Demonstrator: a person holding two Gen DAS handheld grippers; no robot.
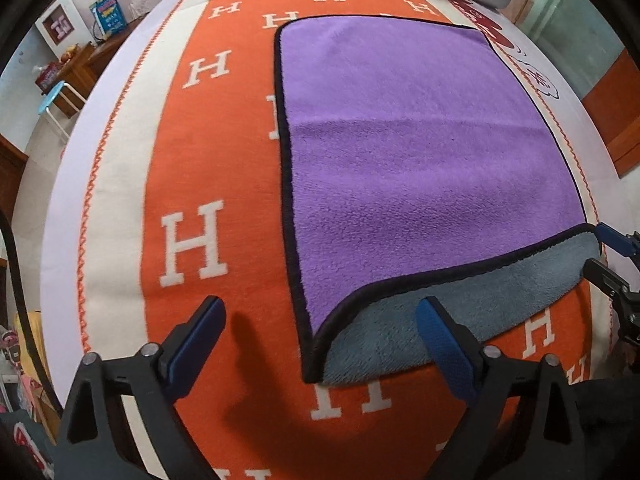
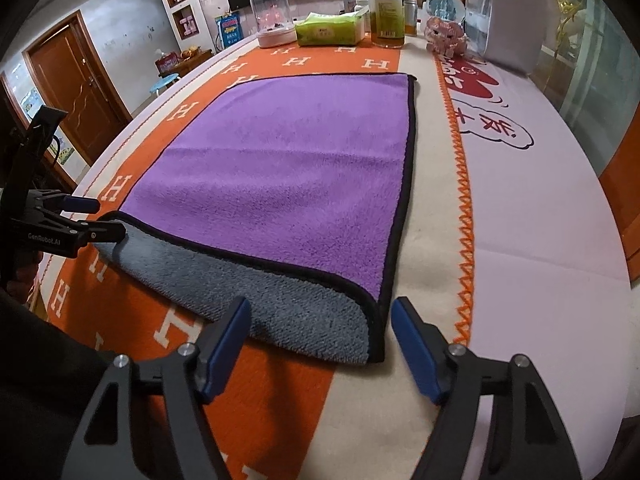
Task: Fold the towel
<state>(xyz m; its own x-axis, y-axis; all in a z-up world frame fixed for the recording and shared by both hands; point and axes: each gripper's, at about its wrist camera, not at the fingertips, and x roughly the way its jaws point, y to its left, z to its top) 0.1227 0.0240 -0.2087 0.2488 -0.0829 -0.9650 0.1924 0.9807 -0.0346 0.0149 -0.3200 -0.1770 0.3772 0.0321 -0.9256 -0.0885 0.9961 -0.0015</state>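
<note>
A purple towel (image 1: 404,152) with black trim lies on the orange H-patterned cloth (image 1: 208,160). It is folded over, and its grey underlayer (image 1: 440,312) sticks out along the near edge. It also shows in the right wrist view (image 2: 288,168), grey layer (image 2: 256,300) nearest. My left gripper (image 1: 320,328) is open just above the towel's near left corner. My right gripper (image 2: 320,328) is open over the near right corner. Each gripper shows at the edge of the other's view: the right one (image 1: 608,260), the left one (image 2: 92,220).
At the table's far end stand a domed pink case (image 2: 274,16), a green tissue pack (image 2: 330,30), an oil bottle (image 2: 386,8), a pink toy (image 2: 446,36) and a white appliance (image 2: 512,16). A blue stool (image 1: 60,96) and wooden door (image 2: 76,92) lie left.
</note>
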